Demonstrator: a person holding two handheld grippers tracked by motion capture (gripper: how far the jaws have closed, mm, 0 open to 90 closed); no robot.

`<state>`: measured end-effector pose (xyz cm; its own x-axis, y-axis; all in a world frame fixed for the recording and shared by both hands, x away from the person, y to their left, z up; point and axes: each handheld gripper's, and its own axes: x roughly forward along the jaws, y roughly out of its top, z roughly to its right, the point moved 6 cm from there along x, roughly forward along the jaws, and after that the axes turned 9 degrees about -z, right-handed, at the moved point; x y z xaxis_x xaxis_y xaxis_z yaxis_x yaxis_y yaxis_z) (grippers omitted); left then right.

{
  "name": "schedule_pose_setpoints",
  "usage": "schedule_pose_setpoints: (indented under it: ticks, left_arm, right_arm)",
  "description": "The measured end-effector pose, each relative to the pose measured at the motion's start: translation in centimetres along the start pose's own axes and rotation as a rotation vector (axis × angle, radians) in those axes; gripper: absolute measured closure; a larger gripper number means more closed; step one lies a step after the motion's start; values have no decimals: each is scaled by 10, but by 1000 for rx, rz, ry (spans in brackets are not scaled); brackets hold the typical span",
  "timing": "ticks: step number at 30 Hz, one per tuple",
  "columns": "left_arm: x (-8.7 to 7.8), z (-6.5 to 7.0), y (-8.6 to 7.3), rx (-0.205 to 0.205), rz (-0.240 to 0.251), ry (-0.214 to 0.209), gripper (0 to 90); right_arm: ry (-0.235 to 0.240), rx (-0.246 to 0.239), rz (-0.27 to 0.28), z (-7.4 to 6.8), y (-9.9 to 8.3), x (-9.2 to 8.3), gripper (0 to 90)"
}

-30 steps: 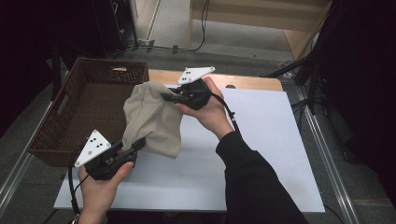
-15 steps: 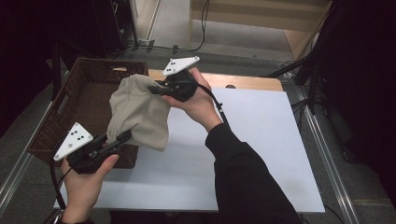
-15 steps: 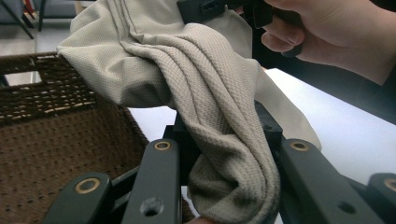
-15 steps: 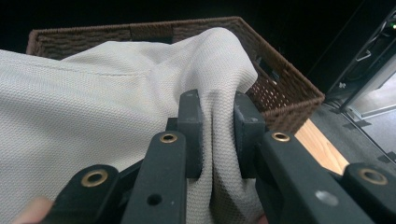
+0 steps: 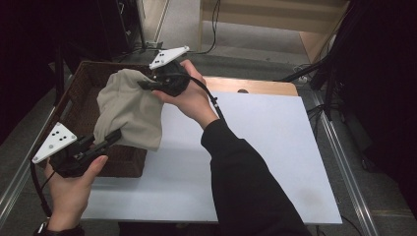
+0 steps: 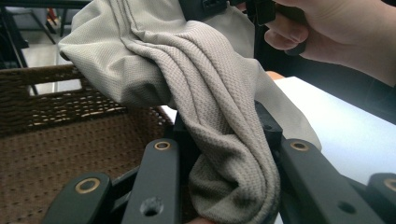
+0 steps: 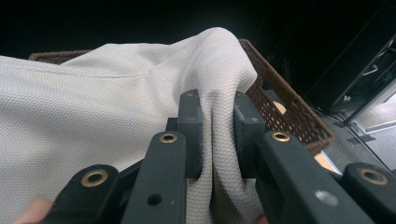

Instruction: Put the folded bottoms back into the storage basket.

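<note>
I hold a beige cloth (image 5: 129, 112) stretched between my two grippers, hanging just above the near right corner of a brown wicker basket (image 5: 82, 110) that sits at the left edge of the white table (image 5: 275, 147). The cloth's long axis runs from my near left hand up and away to my far right hand, so the basket's open inside lies directly beneath and to the left of the cloth.

Nearest to me, my left gripper (image 5: 105, 140) is closed most of the way on the cloth's lower end. In the left gripper view a thick bunched fold (image 6: 233, 158) is squeezed between its black jaws.

Farther off, my right gripper (image 5: 147, 84) pinches the cloth's upper edge over the basket's far rim. In the right gripper view the jaws stand narrowly apart with a fold of fabric (image 7: 219, 140) clamped between the pads, and the basket's woven rim (image 7: 285, 100) shows beyond.

My left hand is nearer the basket's front wall; I judge both need to move left before lowering.
</note>
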<state>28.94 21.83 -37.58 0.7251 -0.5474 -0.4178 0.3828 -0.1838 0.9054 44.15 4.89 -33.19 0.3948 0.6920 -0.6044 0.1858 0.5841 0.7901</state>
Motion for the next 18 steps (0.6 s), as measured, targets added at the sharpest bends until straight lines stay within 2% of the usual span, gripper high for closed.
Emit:
schedule_pose_setpoints:
  ticks: [18]
  left_arm:
    - [-16,-39,-3,-35,8,53,700]
  right_arm:
    - [32,-28,-12,-5,36,38,752]
